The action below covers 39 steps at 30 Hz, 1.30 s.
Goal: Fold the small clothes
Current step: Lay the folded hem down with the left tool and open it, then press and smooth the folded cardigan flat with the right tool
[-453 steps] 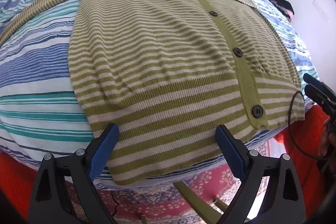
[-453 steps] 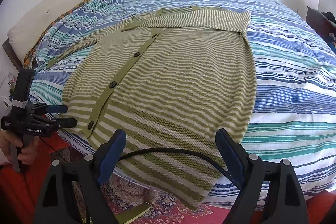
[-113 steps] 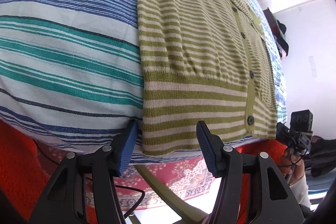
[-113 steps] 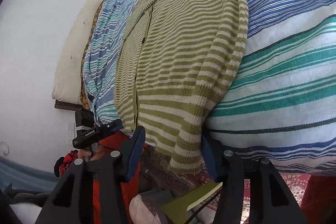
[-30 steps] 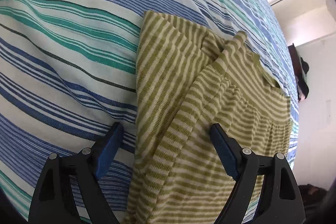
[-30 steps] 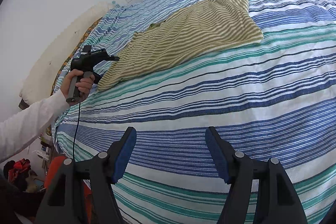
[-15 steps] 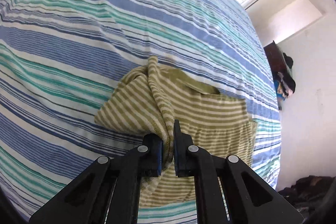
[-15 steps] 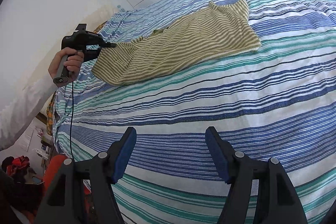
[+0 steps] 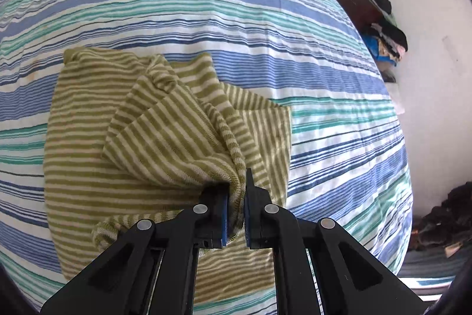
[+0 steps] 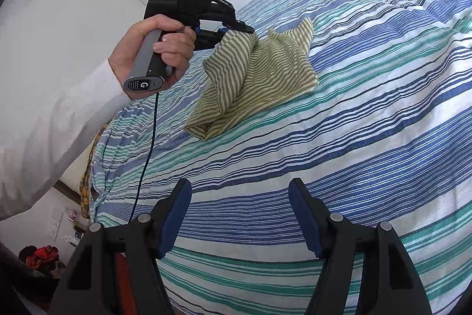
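The left claw (image 9: 236, 214) has lifted higher, clamped on a fold of the striped cardigan (image 9: 165, 138) above the bed (image 9: 206, 5); right claw (image 10: 240, 219) hangs apart, well clear.

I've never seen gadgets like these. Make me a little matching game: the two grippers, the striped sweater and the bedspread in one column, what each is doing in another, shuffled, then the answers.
1. left gripper
2. right gripper
3. striped sweater
4. bedspread

a. open, holding nothing
b. lying flat under everything
c. one end lifted, the rest on the bed
d. shut on knit fabric

Pairs: 1-d, 2-a, 3-c, 4-b
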Available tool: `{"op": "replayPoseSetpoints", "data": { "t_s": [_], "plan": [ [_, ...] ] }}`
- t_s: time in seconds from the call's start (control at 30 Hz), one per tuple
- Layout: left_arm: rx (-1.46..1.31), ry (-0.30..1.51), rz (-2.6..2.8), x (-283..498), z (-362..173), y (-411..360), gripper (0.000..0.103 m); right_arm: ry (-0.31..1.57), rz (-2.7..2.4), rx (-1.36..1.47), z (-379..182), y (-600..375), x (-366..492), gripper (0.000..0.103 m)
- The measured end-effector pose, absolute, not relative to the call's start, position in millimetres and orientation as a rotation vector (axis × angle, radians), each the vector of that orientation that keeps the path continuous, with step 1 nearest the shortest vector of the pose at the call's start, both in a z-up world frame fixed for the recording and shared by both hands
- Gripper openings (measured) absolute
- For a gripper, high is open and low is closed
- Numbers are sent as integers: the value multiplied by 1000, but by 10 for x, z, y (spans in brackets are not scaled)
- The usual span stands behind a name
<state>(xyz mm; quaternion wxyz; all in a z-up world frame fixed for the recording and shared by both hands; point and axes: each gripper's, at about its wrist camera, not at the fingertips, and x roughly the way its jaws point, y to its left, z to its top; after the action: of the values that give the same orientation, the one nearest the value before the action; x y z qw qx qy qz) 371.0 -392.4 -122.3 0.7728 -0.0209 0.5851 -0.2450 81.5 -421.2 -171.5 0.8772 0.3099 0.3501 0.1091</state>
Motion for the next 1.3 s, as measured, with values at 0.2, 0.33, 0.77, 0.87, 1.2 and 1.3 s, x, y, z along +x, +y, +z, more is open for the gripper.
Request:
{"op": "replayPoseSetpoints", "data": {
  "t_s": [0.2, 0.33, 0.77, 0.87, 1.2, 1.3],
  "plan": [
    [46, 1234, -495, 3537, -1283, -4210, 6, 715, 243, 689, -1727, -4299, 834, 68],
    [209, 1225, -525, 3411, -1373, -4511, 32, 723, 249, 693, -1750, -4279, 842, 68],
    [-197, 1069, -668, 3341, -453, -3263, 79, 698, 168, 739, -1749, -4508, 803, 68],
    [-135, 1101, -576, 3312, -726, -2880, 80, 692, 174, 749, -1634, -4564, 969, 68],
    [-1, 1216, -415, 2941, -1713, -2570, 75, 859, 425, 662, -1302, -4189, 3048, 68],
    [0, 1211, -419, 2922, -1685, -2565, 76, 1041, 448, 707, -1705, -4248, 3849, 67]
  ]
}}
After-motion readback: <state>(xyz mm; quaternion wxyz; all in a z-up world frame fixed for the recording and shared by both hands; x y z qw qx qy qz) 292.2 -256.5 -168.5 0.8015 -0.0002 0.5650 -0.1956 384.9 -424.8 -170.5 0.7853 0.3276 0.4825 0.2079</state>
